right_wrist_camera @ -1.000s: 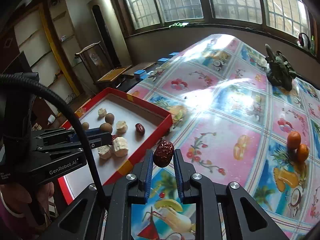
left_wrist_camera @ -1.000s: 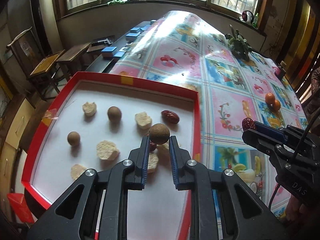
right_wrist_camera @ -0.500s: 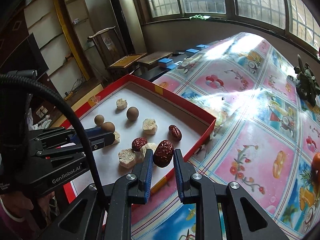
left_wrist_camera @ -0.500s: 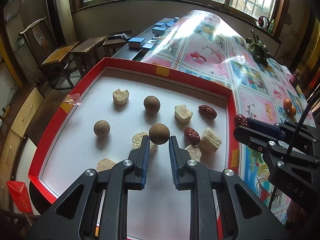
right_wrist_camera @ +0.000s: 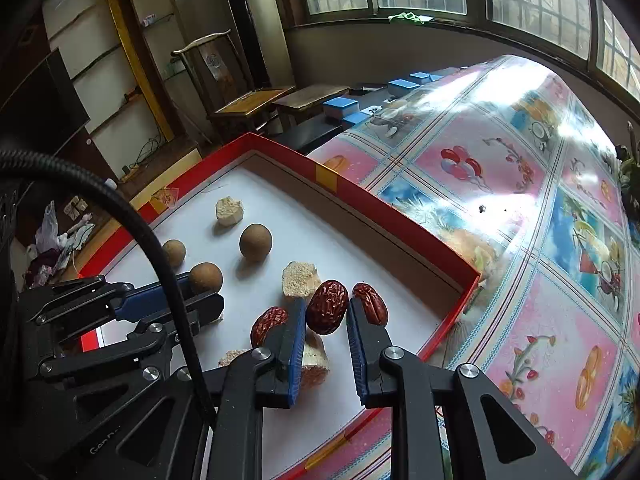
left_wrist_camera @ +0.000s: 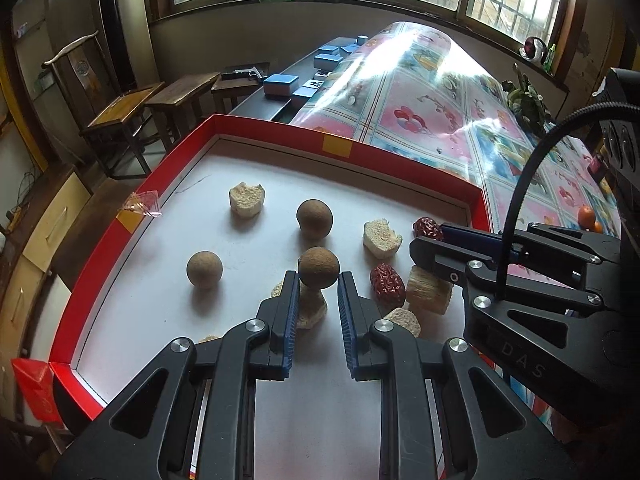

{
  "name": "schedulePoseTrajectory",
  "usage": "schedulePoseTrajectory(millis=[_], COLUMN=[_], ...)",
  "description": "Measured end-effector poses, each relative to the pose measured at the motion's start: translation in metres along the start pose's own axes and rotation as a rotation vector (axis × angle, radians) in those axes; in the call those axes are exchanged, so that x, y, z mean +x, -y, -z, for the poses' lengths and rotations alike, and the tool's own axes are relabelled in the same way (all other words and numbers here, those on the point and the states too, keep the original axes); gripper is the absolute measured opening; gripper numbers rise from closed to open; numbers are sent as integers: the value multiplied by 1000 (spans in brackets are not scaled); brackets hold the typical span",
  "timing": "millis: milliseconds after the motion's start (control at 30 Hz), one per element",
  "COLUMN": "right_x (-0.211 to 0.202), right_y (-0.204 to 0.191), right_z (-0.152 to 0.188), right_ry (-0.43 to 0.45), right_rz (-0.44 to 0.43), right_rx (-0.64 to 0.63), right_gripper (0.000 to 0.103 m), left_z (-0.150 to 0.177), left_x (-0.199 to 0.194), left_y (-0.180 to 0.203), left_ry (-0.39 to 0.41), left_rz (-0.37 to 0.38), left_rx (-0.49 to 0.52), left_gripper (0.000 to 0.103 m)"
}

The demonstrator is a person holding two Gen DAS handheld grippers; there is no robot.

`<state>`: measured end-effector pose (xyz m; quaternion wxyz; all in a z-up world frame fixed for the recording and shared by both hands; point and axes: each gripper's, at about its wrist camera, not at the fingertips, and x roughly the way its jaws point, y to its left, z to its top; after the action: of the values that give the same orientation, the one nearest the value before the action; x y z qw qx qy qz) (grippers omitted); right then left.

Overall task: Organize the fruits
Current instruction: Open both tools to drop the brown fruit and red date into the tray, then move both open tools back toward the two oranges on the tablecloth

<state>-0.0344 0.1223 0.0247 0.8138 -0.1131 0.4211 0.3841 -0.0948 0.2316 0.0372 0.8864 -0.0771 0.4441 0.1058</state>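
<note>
A red-rimmed tray (left_wrist_camera: 280, 132) (right_wrist_camera: 360, 196) with a white floor holds brown round fruits, red dates and pale chunks. My left gripper (left_wrist_camera: 319, 280) is shut on a brown round fruit (left_wrist_camera: 319, 267), held above the tray's middle. Two more brown round fruits (left_wrist_camera: 314, 219) (left_wrist_camera: 204, 270) lie on the tray floor. My right gripper (right_wrist_camera: 325, 312) is shut on a wrinkled red date (right_wrist_camera: 327, 312) over the tray's right part. Another date (right_wrist_camera: 370, 303) lies just right of it, and a third date (right_wrist_camera: 269, 324) lies to its left. In the left wrist view the right gripper (left_wrist_camera: 430, 236) reaches in from the right.
Pale chunks (left_wrist_camera: 247, 199) (left_wrist_camera: 381, 233) (left_wrist_camera: 430, 290) are scattered on the tray. Two small oranges (left_wrist_camera: 587, 216) sit far right on the patterned tablecloth (right_wrist_camera: 520, 184). Blue boxes (left_wrist_camera: 281, 84) lie on a dark surface behind the tray. Wooden chairs (left_wrist_camera: 120, 108) stand to the left.
The right gripper carried its date leftwards from over the tablecloth to above the tray. The left gripper shifted further over the tray with its round fruit. Both grips stayed the same.
</note>
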Motion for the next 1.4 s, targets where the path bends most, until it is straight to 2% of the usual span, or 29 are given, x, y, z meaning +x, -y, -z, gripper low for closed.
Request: schedulePoseTrajectory(millis=[133, 200, 233, 500, 1033, 1400], right_x=[5, 7, 7, -12, -53, -74], right_y=[0, 2, 3, 7, 17, 33], right_z=[-3, -4, -4, 4, 22, 36], right_ry=[-9, -17, -20, 18, 77, 103], right_rz=[-20, -33, -35, -33, -30, -6], right_rx=[17, 32, 38, 54, 75, 103], right_gripper=[20, 29, 33, 33, 36, 38], left_z=[0, 1, 1, 1, -2, -4], left_x=[0, -1, -1, -7, -19, -23], left_y=[1, 0, 0, 0, 21, 53], left_ry=[0, 2, 2, 36, 73, 79], left_rz=[-6, -10, -15, -50, -87, -62], left_rx=[-5, -7, -8, -22, 5, 48], left_gripper=[19, 20, 23, 52, 53, 53])
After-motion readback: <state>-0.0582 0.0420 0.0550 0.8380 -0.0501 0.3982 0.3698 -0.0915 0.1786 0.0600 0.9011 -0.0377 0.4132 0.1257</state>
